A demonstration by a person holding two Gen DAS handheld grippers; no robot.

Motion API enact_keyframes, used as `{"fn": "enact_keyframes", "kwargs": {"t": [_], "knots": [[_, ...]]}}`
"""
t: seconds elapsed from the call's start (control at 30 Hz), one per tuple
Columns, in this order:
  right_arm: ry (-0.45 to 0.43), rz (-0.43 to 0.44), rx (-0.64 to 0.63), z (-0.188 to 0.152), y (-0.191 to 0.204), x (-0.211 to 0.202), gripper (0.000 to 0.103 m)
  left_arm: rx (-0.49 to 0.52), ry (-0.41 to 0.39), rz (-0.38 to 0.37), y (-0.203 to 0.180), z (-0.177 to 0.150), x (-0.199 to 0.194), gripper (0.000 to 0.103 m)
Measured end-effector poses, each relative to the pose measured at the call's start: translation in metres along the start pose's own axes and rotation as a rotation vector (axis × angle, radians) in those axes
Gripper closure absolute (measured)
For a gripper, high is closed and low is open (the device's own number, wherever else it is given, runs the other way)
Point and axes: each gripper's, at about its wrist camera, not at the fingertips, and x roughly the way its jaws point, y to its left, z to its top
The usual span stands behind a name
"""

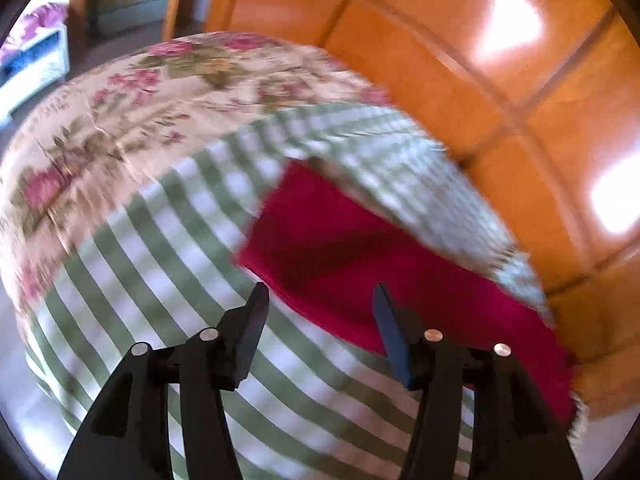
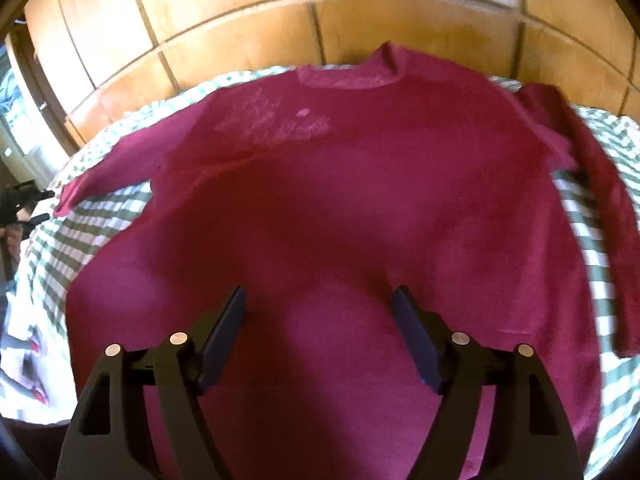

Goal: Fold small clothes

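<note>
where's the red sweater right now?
Right wrist view: red sweater lies spread flat on the green checked cloth, collar toward the wooden panels, beneath the open right gripper.

Left gripper (image 1: pixel 320 292): two matte black arms rise from the lower edge of the frame, each with an elongated cut-out slot near its base. Each arm carries two round silver rivet heads at its linkage joints. The fingers (image 1: pixel 252 332) are flat, dark, tapered plates; the inner face of one shows a blue-black sheen.

Right gripper (image 2: pixel 318 296): identical construction. Black moulded arms with slotted cut-outs, four silver rivet heads in total, and two flat rectangular dark navy pads (image 2: pixel 416 340) with squared tips. No markings are legible.
</note>
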Motion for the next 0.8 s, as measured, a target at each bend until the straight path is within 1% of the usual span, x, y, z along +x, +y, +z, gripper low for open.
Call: {"fn": "enact_keyframes", "kwargs": {"t": [0.07,0.1,0.13,0.17,0.2,0.27,0.3,0.33,0.37,0.4,0.43,0.47,0.5,0.53,0.57,0.6,0.67,0.73,0.8], "knots": [[-0.022,-0.038,0.027,-0.003,-0.020,-0.016,0.029,0.065,0.032,-0.103,-0.015,-0.023,-0.012,0.050],[-0.027,-0.058,0.052,-0.005,-0.034,-0.024,0.029,0.114,0.059,-0.180,-0.028,-0.042,-0.019,0.050],[-0.031,-0.084,0.077,-0.008,-0.047,-0.030,0.029,0.169,0.102,-0.264,-0.042,-0.063,-0.024,0.050],[-0.037,-0.118,0.112,-0.013,-0.066,-0.039,0.029,0.201,0.130,-0.308,-0.050,-0.076,-0.026,0.050],[-0.037,-0.147,0.143,-0.020,-0.083,-0.047,0.029,0.271,0.186,-0.379,-0.066,-0.104,-0.030,0.050],[-0.025,-0.208,0.192,-0.035,-0.110,-0.058,0.029,0.330,0.255,-0.454,-0.082,-0.138,-0.031,0.050],[-0.013,-0.232,0.215,-0.044,-0.122,-0.062,0.029,0.356,0.310,-0.498,-0.092,-0.160,-0.029,0.049],[-0.001,-0.235,0.231,-0.050,-0.128,-0.064,0.029,0.370,0.349,-0.522,-0.099,-0.176,-0.027,0.049],[0.023,-0.219,0.254,-0.060,-0.136,-0.065,0.029,0.397,0.398,-0.540,-0.108,-0.197,-0.022,0.049],[0.045,-0.193,0.268,-0.068,-0.140,-0.065,0.029,0.418,0.420,-0.540,-0.114,-0.209,-0.019,0.050],[0.063,-0.162,0.274,-0.076,-0.141,-0.064,0.032,0.433,0.440,-0.541,-0.120,-0.222,-0.015,0.051],[0.069,-0.140,0.271,-0.081,-0.139,-0.064,0.038,0.437,0.459,-0.546,-0.123,-0.231,-0.013,0.066],[0.070,-0.133,0.262,-0.085,-0.137,-0.064,0.050,0.455,0.479,-0.550,-0.129,-0.240,-0.010,0.080],[0.067,-0.135,0.238,-0.088,-0.131,-0.065,0.066,0.485,0.470,-0.532,-0.134,-0.244,-0.010,0.095],[0.067,-0.129,0.223,-0.088,-0.127,-0.065,0.078,0.512,0.454,-0.510,-0.138,-0.245,-0.011,0.096],[0.067,-0.115,0.212,-0.088,-0.124,-0.066,0.093,0.516,0.452,-0.499,-0.139,-0.243,-0.013,0.096],[0.051,-0.097,0.183,-0.083,-0.120,-0.078,0.094,0.525,0.433,-0.479,-0.138,-0.233,-0.020,0.097],[0.031,-0.051,0.161,-0.083,-0.118,-0.093,0.095,0.564,0.410,-0.441,-0.134,-0.225,-0.030,0.097],[0.062,-0.051,0.125,-0.087,-0.116,-0.092,0.095,0.604,0.420,-0.400,-0.139,-0.227,-0.028,0.095]]}}
